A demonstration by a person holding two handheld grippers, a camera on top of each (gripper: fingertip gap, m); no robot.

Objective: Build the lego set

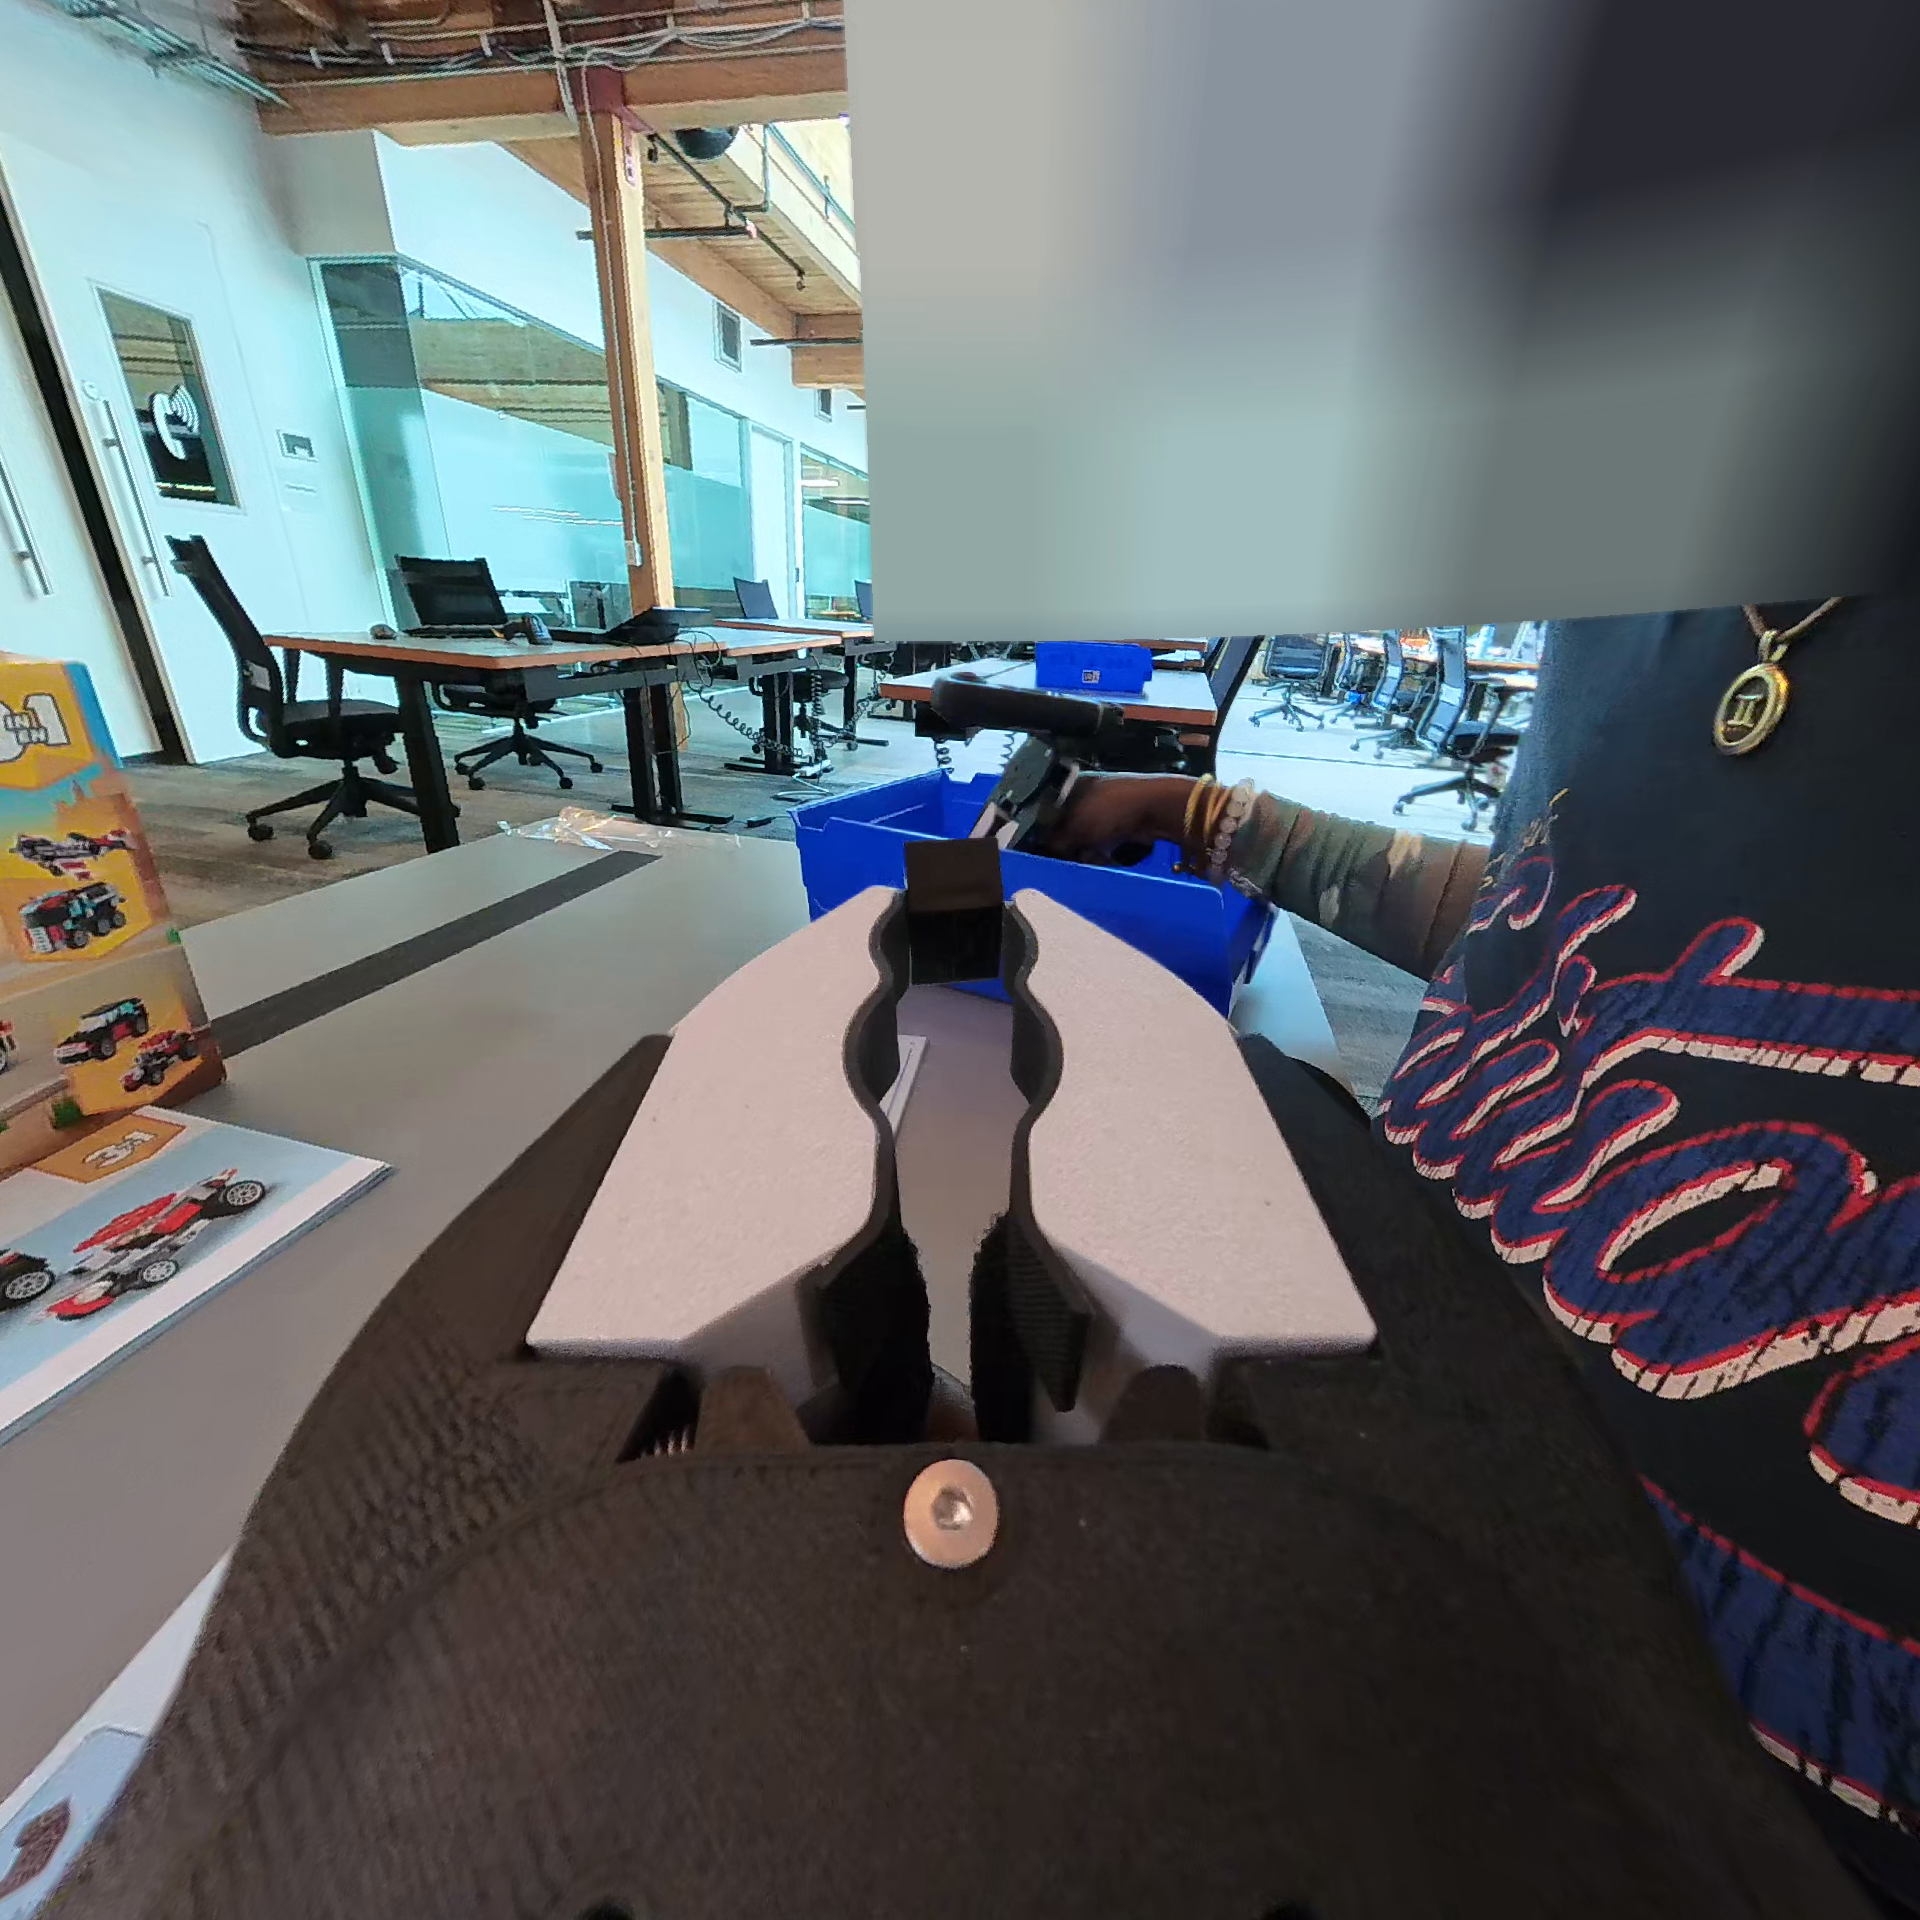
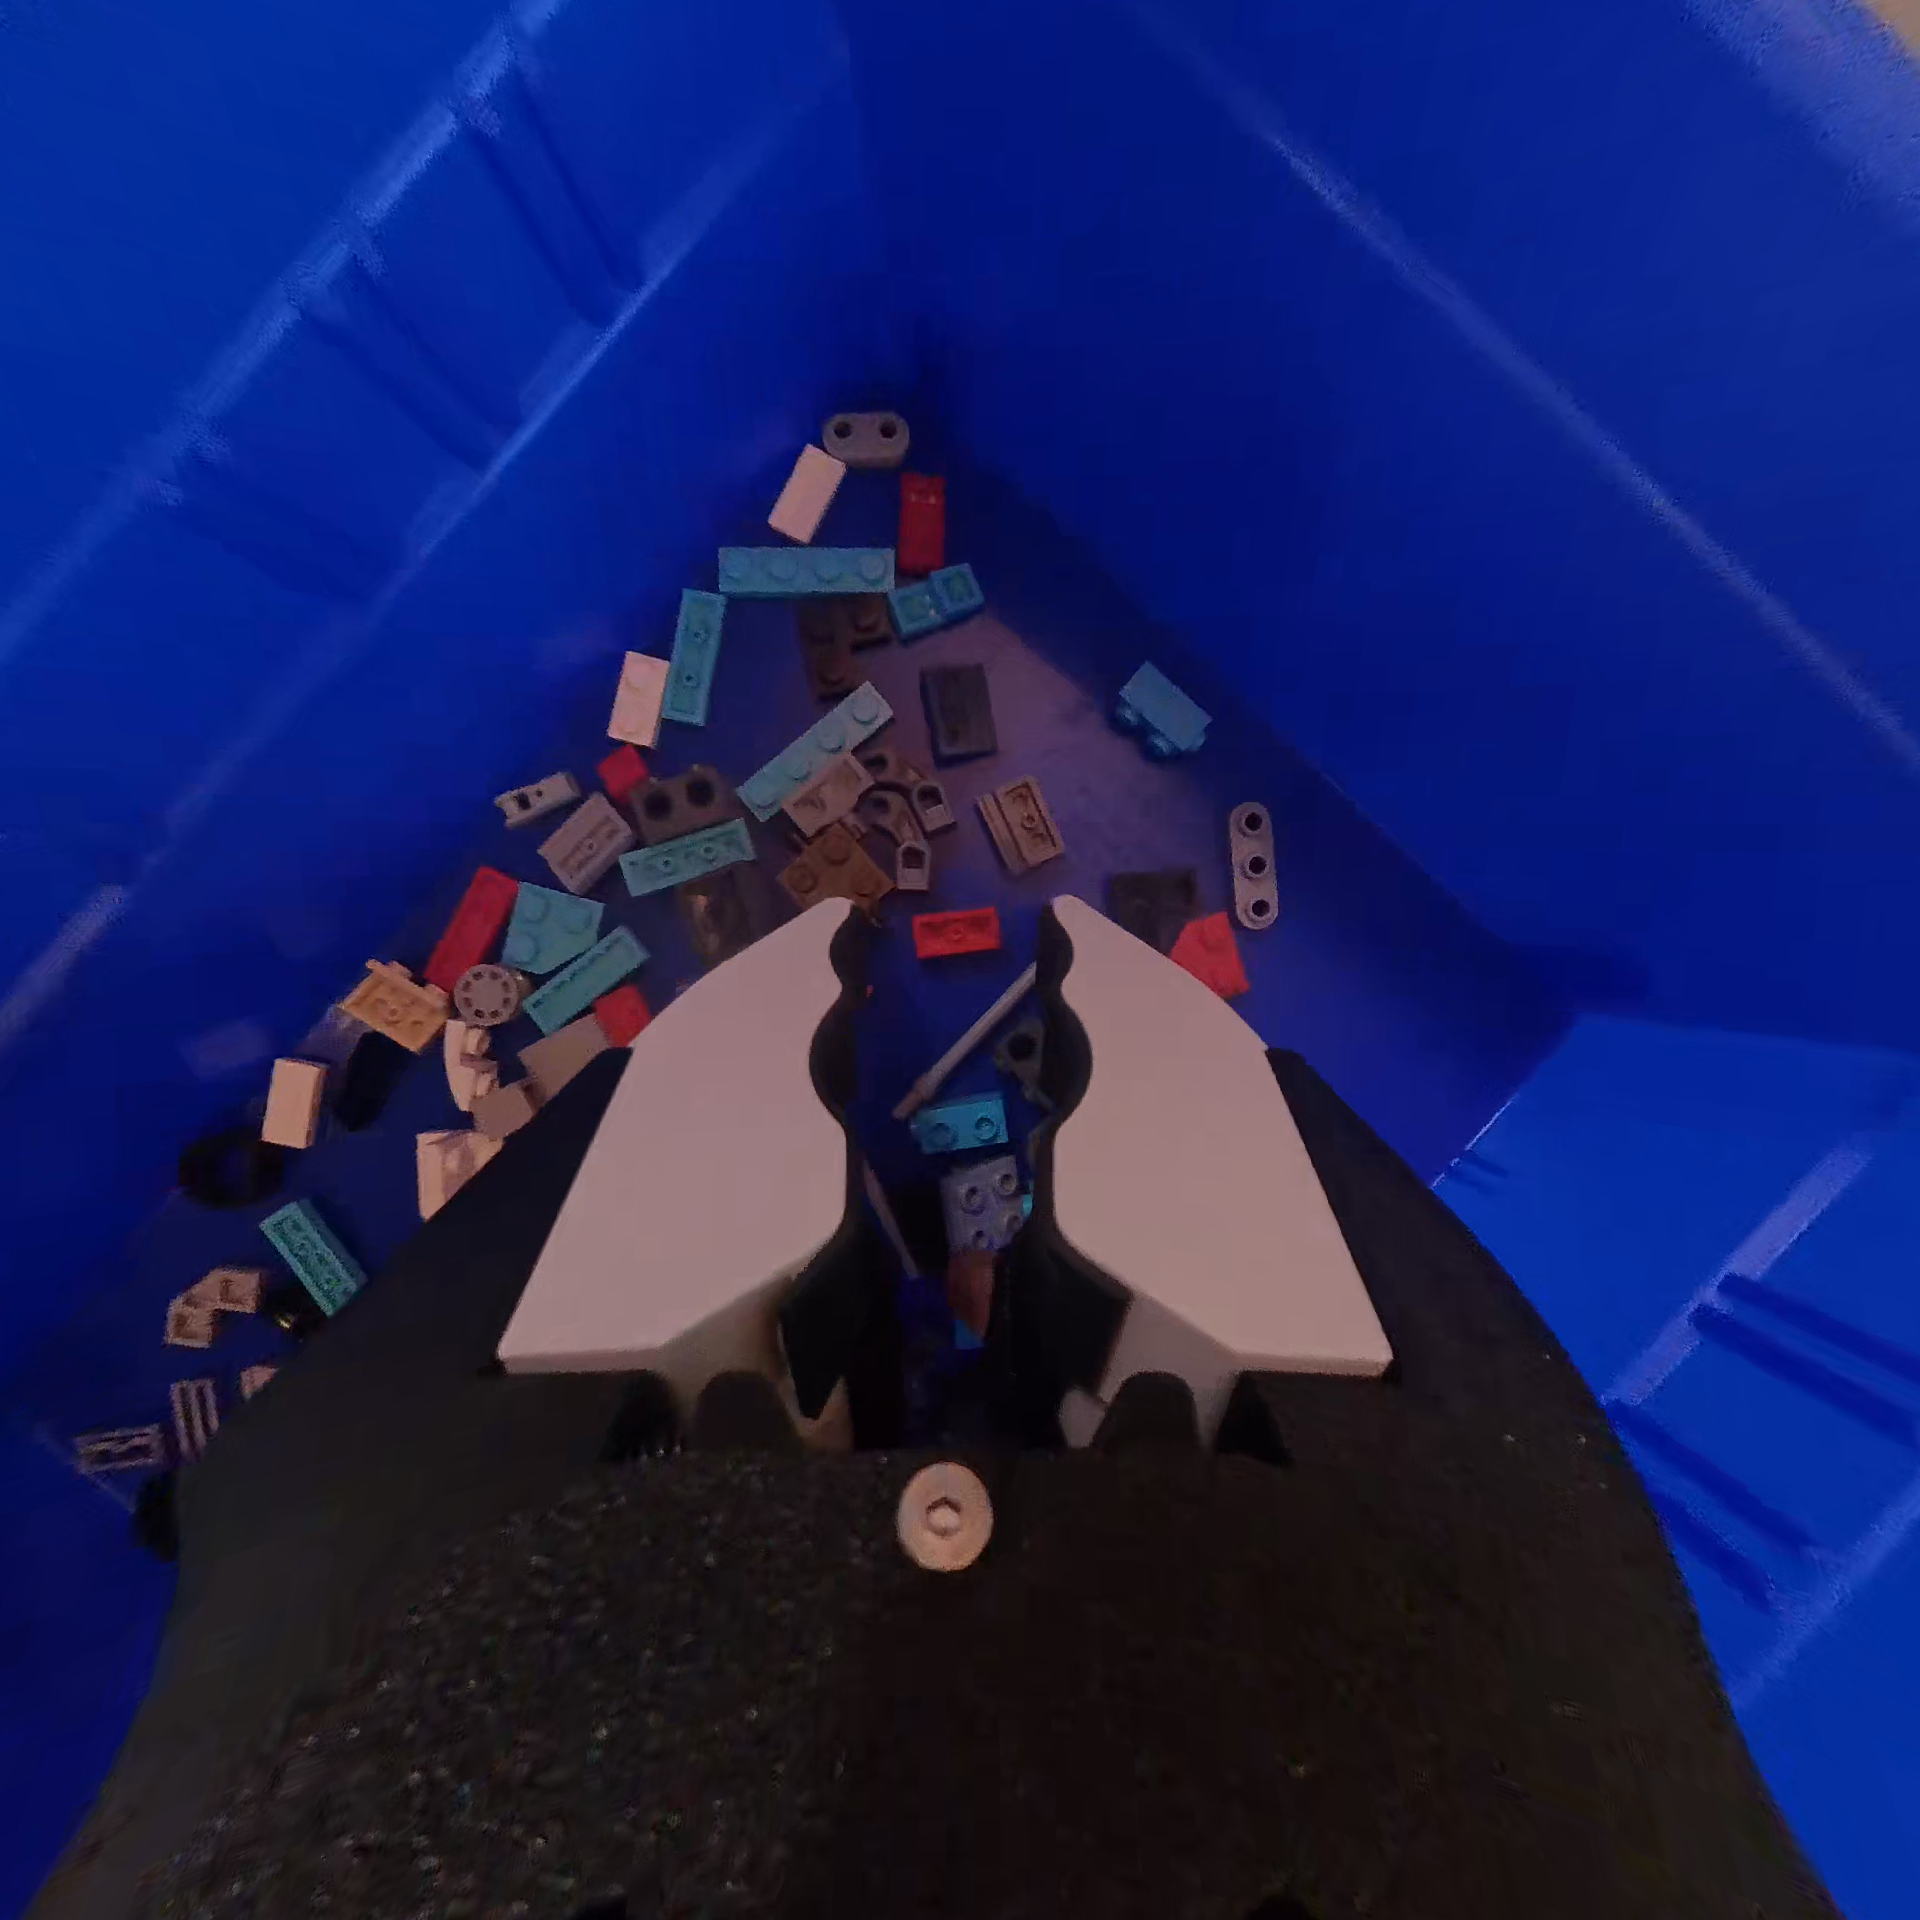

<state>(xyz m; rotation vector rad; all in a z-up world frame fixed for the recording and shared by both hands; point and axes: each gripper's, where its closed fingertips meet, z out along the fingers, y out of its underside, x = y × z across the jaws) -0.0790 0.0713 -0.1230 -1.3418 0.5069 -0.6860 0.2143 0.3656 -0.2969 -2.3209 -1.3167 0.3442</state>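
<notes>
Left wrist view: left gripper held level above the grey table, tips clamped on a small black lego block, with the blue bin just beyond. Right wrist view: right gripper angled down inside the bin, fingers apart and gripping nothing. Loose lego pieces in teal, red, grey, tan and black are scattered over the bin floor; a red plate lies between the tips.

Left wrist view: we sit low over grey table, facing level across it toward blue bin and office beyond. Right wrist view: we're inside same bin, pointing down into corner, close over loose lego pieces. Shared part: bin only.
</notes>
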